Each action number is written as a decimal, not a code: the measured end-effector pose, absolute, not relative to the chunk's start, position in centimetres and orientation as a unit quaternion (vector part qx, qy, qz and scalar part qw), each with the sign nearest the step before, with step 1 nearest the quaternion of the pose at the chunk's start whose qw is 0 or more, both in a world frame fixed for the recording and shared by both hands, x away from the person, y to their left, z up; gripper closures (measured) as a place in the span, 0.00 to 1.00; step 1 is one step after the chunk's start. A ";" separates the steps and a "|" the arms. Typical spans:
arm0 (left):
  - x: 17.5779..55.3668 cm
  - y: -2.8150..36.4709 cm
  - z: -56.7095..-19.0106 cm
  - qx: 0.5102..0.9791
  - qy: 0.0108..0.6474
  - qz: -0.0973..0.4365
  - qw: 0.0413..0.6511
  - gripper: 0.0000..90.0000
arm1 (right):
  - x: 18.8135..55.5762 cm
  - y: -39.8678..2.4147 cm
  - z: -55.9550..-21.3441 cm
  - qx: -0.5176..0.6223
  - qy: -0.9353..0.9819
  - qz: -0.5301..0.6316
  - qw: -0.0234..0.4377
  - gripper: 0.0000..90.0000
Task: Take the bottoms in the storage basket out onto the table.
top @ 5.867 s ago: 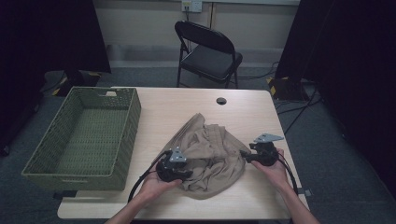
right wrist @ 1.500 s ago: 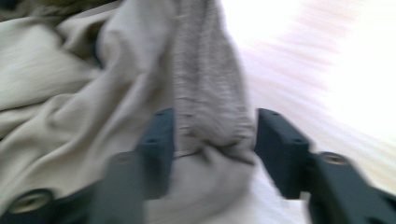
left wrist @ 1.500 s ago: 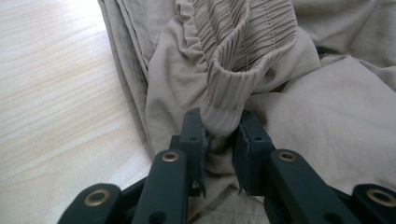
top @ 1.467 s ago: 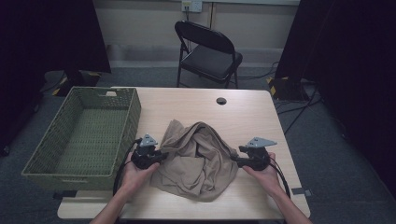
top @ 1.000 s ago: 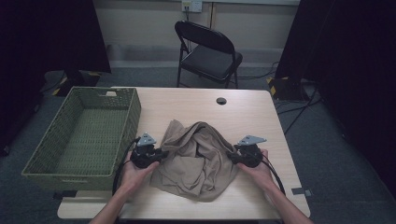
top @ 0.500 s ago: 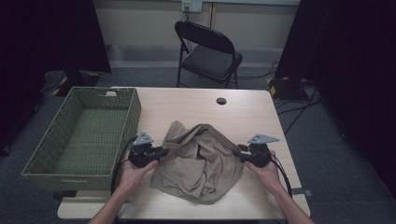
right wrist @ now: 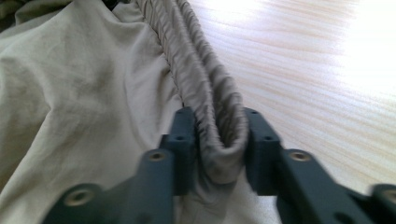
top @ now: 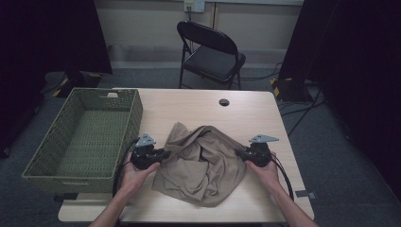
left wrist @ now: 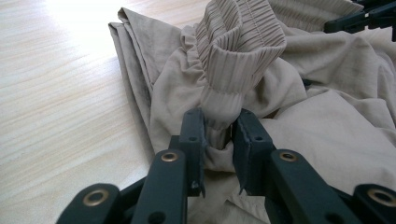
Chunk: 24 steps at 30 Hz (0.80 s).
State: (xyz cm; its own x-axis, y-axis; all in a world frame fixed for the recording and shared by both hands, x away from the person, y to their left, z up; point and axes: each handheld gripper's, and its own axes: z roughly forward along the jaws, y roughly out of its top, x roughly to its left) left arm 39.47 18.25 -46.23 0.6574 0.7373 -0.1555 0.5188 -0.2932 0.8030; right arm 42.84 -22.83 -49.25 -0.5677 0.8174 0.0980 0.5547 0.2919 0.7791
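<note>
A crumpled tan garment [top: 203, 165] lies on the middle of the wooden table [top: 189, 101]. My left gripper [top: 163, 153] is at its left edge, shut on a bunched piece of the ribbed elastic band [left wrist: 243, 51], which stands up between the jaws [left wrist: 218, 126]. At the garment's right edge, my right gripper [top: 240, 153] has just been closing its jaws. A fold of the gathered band [right wrist: 205, 93] sits pinched between them [right wrist: 217, 130]. Both grippers point inward at each other, low over the table.
A green woven basket [top: 138, 111] stands at the table's left side, close to my left hand. A small black round piece [top: 224, 102] lies at the table's far middle. A black folding chair [top: 210, 52] stands behind the table.
The right gripper has shifted slightly outward to the right with the band's edge, drawing the cloth a little wider. The left gripper has stayed put, still gripping.
</note>
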 end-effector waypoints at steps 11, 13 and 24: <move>39.6 17.3 -46.2 0.795 0.377 0.122 0.459 0.60 | 42.2 -22.4 -48.2 0.417 0.789 0.416 0.174 0.85; 39.6 16.7 -46.3 0.802 0.369 0.117 0.455 0.57 | 42.2 -22.3 -48.1 0.416 0.789 0.418 0.175 0.85; 39.8 16.2 -46.1 0.792 0.381 0.129 0.459 0.85 | 42.0 -22.9 -47.5 0.424 0.773 0.444 0.156 0.85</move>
State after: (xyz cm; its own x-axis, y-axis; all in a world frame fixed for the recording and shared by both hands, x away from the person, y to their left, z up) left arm 39.82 16.19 -46.06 0.6757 0.7229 -0.1448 0.4855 -0.2885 0.8252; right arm 42.00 -22.89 -47.47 -0.5907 0.7955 0.1351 0.5177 0.2453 0.8197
